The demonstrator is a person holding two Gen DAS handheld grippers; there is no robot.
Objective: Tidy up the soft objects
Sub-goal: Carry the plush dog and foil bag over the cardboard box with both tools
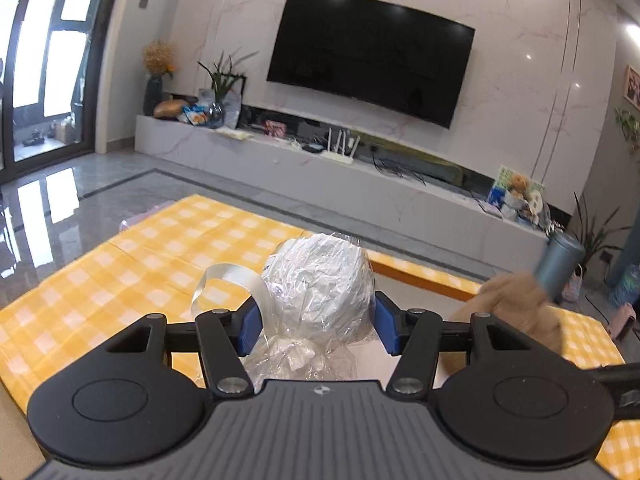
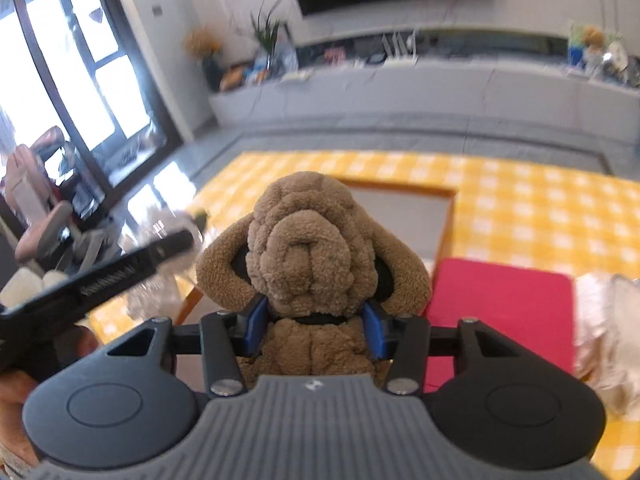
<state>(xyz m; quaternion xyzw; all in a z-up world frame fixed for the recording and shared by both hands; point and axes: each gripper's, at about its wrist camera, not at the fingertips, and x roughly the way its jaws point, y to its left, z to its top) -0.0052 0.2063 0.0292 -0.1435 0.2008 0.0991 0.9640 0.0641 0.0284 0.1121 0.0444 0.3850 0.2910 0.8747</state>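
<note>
The brown plush dog is pinched at the neck in the right claw, hanging over the tray at 12 o'clock. Left claw is clamped on the plastic-wrapped white ball. I'd lower both right into the tray on the yellow checked tabletop before letting go, since squashy stuff rebounds and rolls.

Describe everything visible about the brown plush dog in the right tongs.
The brown plush dog is a soft, fleecy toy with a wrinkled face, floppy ears and a dark collar. It sits upright, facing the camera, clamped at the neck between the blue pads of the right tongs, above the yellow checked cloth.
</note>
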